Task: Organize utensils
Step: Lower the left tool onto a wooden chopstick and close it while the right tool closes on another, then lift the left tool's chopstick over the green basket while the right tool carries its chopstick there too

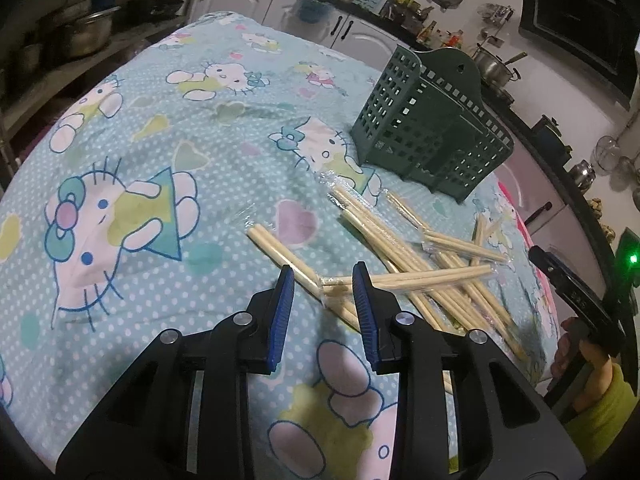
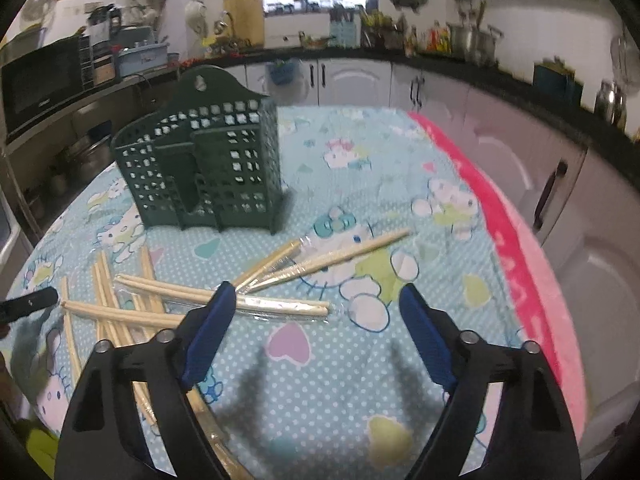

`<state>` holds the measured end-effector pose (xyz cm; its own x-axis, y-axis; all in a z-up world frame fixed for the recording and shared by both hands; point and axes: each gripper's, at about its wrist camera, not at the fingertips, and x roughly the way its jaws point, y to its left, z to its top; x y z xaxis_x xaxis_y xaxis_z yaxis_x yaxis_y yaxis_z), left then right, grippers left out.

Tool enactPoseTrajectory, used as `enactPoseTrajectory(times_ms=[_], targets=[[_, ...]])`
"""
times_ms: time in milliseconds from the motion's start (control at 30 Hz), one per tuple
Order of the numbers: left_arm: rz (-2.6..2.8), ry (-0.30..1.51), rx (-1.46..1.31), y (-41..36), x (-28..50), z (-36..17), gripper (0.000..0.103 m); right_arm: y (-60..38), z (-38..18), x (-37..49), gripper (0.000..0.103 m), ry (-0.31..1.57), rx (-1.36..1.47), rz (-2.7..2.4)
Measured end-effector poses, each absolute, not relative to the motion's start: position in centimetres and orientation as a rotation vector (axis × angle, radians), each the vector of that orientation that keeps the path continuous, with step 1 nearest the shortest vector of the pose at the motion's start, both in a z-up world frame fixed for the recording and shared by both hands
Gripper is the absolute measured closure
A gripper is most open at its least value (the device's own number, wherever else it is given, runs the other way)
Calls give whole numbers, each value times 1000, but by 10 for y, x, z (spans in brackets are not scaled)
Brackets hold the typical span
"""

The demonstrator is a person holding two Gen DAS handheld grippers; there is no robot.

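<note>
Cartoon-print cloth [image 1: 160, 128] – kitchen cabinets [image 2: 352, 76] behind; left tongs [image 1: 323, 280] straddle chopsticks [image 1: 420, 276] unclamped; right tongs [image 2: 316, 300] agape.

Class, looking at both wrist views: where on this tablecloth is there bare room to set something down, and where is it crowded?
Free: the broad stretch of tablecloth left of the green utensil holder in the left wrist view, and the cloth between the wrapped chopsticks and the pink edge. Crowded: the crisscrossed chopstick pile in front of the holder.

On the tabletop [image 2: 360, 380] a rack [image 2: 208, 168] stands upright behind scattered chopsticks [image 2: 224, 300]. The left tool [image 1: 322, 280] straddles a chopstick pair at the pile's near-left end; the right tool [image 2: 316, 300] hangs over the pile's right side.
</note>
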<state>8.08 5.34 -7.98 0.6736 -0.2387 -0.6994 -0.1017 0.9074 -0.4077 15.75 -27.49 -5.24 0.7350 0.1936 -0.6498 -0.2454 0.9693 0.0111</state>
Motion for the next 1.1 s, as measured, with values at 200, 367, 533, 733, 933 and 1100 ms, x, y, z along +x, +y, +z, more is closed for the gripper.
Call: enactPoseTrajectory(times_ms=[200, 367, 533, 733, 933, 1100], targets=[[-85, 848, -435, 51, 84, -84, 89, -284, -70, 178, 49, 788, -27, 254], [-84, 845, -432, 54, 84, -85, 96, -290, -79, 189, 61, 825, 23, 260], [-88, 840, -420, 53, 83, -85, 100, -295, -86, 196, 79, 865, 65, 281], [-105, 815, -417, 52, 83, -80, 103, -297, -82, 194, 99, 845, 80, 294], [-124, 749, -412, 51, 85, -57, 103, -294, -60, 187, 99, 768, 63, 306], [-144, 679, -393, 45, 93, -30, 103, -282, -28, 178, 100, 688, 31, 348]])
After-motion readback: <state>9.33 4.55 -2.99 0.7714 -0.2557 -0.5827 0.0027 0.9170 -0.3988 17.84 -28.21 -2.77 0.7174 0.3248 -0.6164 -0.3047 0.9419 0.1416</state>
